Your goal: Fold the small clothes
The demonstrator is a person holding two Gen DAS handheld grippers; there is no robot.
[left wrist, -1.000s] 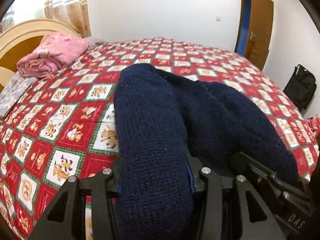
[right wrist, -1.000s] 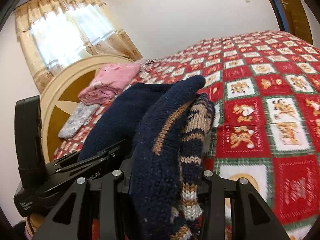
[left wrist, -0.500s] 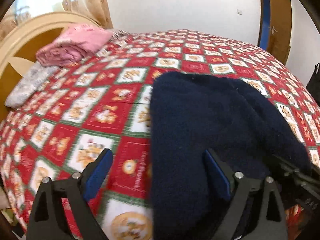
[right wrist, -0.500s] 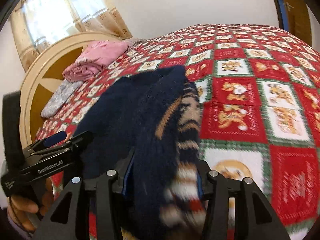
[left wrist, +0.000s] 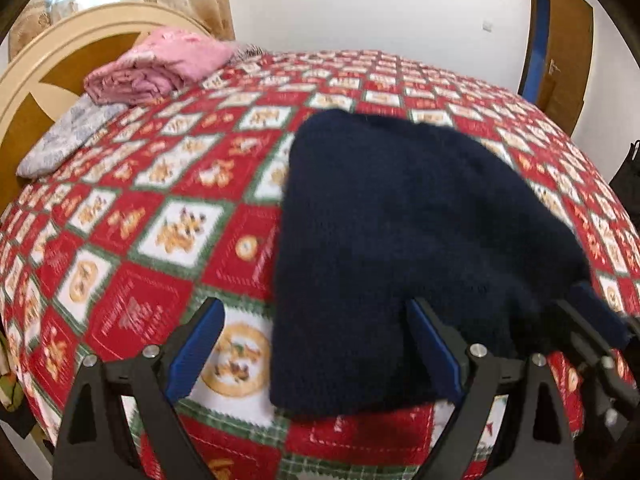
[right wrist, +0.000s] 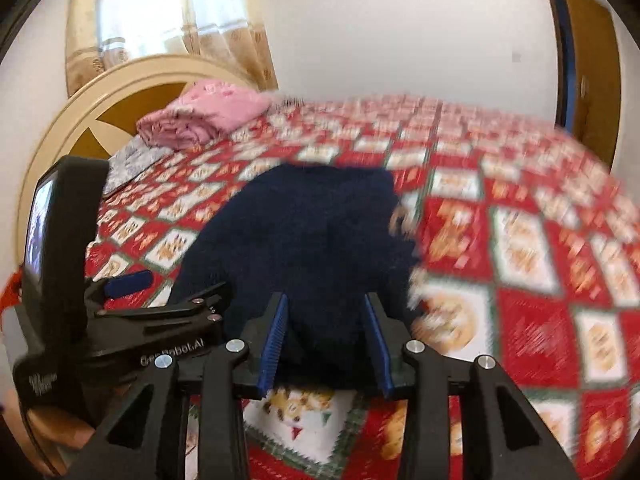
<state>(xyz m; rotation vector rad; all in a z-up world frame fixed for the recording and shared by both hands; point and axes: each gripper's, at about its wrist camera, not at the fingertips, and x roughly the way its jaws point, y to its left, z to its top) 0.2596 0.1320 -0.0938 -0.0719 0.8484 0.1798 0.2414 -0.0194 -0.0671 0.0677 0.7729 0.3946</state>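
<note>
A dark navy knitted sweater (left wrist: pixel 400 232) lies folded on the red patterned bedspread (left wrist: pixel 152 248). It also shows in the right wrist view (right wrist: pixel 304 232), with a bit of tan pattern at its right edge. My left gripper (left wrist: pixel 316 344) is open wide, its blue-padded fingers either side of the sweater's near edge and not holding it. My right gripper (right wrist: pixel 326 344) is open, its jaws just off the sweater's near end. The left gripper's body (right wrist: pixel 132 320) shows at the left of the right wrist view.
A folded pink garment (left wrist: pixel 160 68) and a grey patterned cloth (left wrist: pixel 68 140) lie by the cream and wood headboard (left wrist: pixel 36 92). A wooden door (left wrist: pixel 568 40) stands at the far right. A black bag (left wrist: pixel 628 176) sits beside the bed.
Both grippers opened and let go of the sweater, the left first, then the right. The sweater dropped flat onto the bedspread. Both grippers pulled back toward the near edge.
</note>
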